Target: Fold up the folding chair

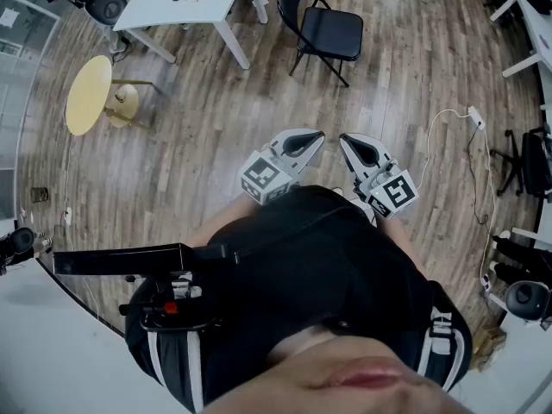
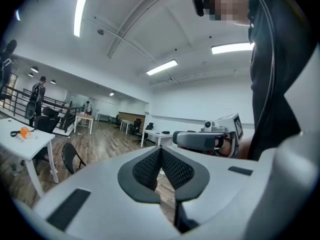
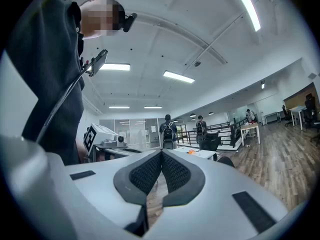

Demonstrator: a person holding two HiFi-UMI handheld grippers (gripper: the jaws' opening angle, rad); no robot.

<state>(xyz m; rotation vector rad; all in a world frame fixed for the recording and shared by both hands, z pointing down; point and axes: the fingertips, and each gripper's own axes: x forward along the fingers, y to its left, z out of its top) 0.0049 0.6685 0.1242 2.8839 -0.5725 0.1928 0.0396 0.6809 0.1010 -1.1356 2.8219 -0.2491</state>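
Both grippers are closed tight and empty: the left gripper [image 1: 310, 138] and the right gripper [image 1: 349, 145] are held side by side close to the person's body, roughly level above the wooden floor [image 1: 207, 136]. Well ahead, the folding chair [image 1: 328, 31] stands unfolded and untouched, near a white bench [image 1: 172, 3]. I judge the task to be at its approach step. Next comes closing the distance, opening the jaws and gripping the seat or backrest to swing it shut.
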